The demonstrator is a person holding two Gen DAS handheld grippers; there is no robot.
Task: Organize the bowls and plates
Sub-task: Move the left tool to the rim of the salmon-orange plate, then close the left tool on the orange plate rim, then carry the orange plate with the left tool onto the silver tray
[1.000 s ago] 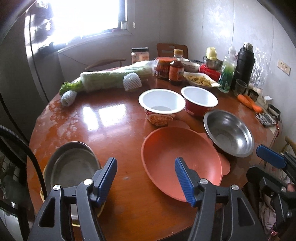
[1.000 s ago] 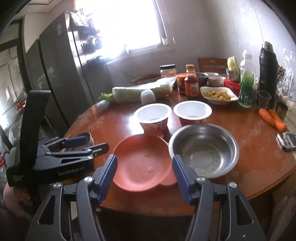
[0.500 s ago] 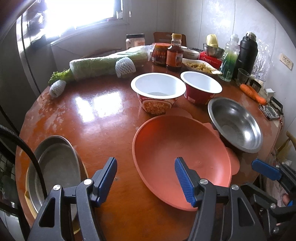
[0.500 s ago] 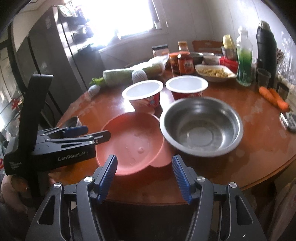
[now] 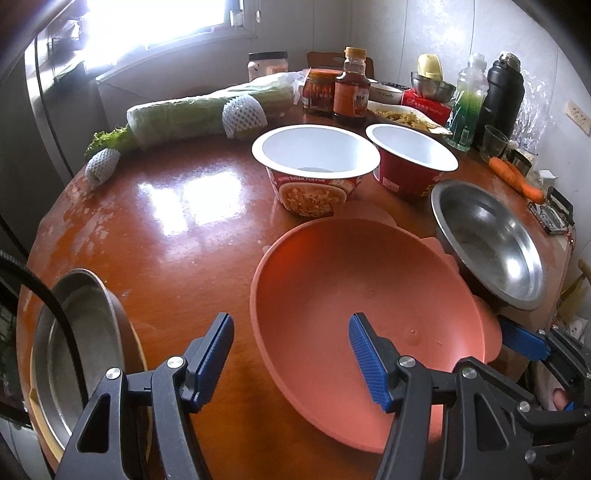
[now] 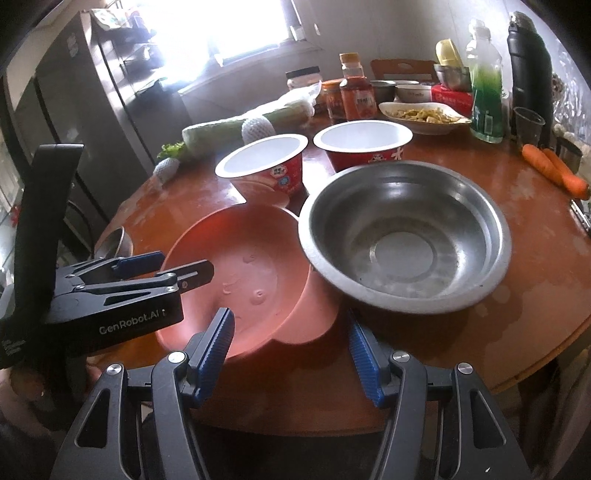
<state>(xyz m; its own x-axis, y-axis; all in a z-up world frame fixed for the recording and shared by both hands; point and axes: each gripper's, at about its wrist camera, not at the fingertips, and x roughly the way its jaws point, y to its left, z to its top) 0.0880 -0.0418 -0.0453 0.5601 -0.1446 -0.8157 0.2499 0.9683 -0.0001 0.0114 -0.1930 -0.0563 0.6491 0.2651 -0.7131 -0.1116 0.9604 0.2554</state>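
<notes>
Both gripper jaws gape empty, left gripper (image 5: 291, 354) and right gripper (image 6: 290, 341), over a glossy wooden table (image 5: 177, 229) beneath a bright window (image 5: 155, 22).

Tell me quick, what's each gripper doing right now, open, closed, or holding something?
Left gripper: open, holding nothing, jaws straddling the near rim of the pink bowl.
Right gripper: open, holding nothing, near the steel bowl.

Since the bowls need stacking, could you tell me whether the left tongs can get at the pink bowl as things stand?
Probably yes: the left tongs are open, straddling the pink bowl near rim, nothing between.
</notes>
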